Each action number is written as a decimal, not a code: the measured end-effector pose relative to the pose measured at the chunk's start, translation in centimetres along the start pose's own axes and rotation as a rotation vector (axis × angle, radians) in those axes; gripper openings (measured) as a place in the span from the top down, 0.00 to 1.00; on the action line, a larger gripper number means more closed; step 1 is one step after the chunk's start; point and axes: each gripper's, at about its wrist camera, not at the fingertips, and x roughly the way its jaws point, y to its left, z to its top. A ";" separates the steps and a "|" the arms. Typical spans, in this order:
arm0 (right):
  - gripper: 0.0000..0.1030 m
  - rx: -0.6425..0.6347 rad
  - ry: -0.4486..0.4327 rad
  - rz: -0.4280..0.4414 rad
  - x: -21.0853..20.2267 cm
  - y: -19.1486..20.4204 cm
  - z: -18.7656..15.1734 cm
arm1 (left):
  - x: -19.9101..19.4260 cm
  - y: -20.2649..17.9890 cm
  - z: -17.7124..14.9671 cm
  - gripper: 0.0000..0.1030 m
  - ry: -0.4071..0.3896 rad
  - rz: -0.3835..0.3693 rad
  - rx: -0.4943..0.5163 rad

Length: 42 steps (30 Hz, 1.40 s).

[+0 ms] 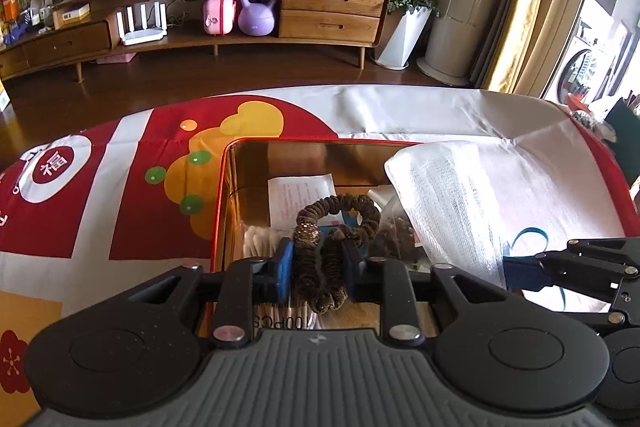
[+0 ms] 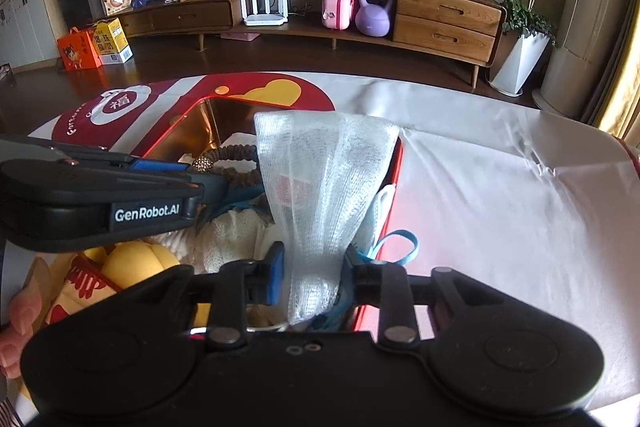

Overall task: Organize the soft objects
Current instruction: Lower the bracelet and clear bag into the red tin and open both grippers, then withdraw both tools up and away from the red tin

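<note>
A brown scrunchie [image 1: 320,251] with a glittery band fills the gap between the blue pads [image 1: 285,267] of my left gripper [image 1: 318,267], and both pads touch it. It lies low inside the red tin [image 1: 222,187] with the gold lining. A white gauze bundle [image 2: 320,167] stands up between the fingers of my right gripper [image 2: 316,271], leaning on the tin's right rim [image 2: 398,163]. The pads stand slightly off the gauze. In the left wrist view the gauze [image 1: 444,195] hides the tips of the right gripper [image 1: 520,273]. The right wrist view shows the left gripper [image 2: 192,171] and the scrunchie [image 2: 236,151].
The tin also holds a cotton swab pack [image 1: 260,239], a paper slip [image 1: 300,195], a face mask [image 2: 382,207] and a blue strap [image 2: 396,247]. A yellow plush [image 2: 132,263] lies at the near left beside a hand [image 2: 16,327]. A red and white cloth [image 1: 120,187] covers the table.
</note>
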 end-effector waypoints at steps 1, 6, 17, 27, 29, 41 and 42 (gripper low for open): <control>0.67 0.001 -0.003 -0.001 -0.2 0.0 0.0 | -0.2 0.0 -0.1 0.68 -0.003 -0.003 -0.002; 0.58 0.000 -0.025 0.010 -1.3 0.1 -0.1 | -1.7 0.3 -0.5 0.25 -0.056 -0.004 -0.018; 0.41 0.014 -0.094 0.040 -5.6 0.4 -0.3 | -5.5 0.1 -0.7 0.25 -0.084 -0.014 -0.029; 0.32 0.039 -0.143 0.070 -10.1 0.4 -1.3 | -10.5 -0.2 -2.1 0.21 -0.134 -0.005 -0.018; 0.29 0.049 -0.160 0.078 -11.1 0.2 -1.6 | -11.6 -0.3 -2.4 0.21 -0.148 -0.005 -0.012; 0.10 0.065 -0.270 0.115 -16.7 0.4 -3.5 | -17.7 -1.5 -5.6 0.13 -0.236 -0.037 0.042; 0.08 0.062 -0.277 0.115 -17.0 0.4 -3.8 | -18.2 -1.5 -5.9 0.12 -0.245 -0.039 0.043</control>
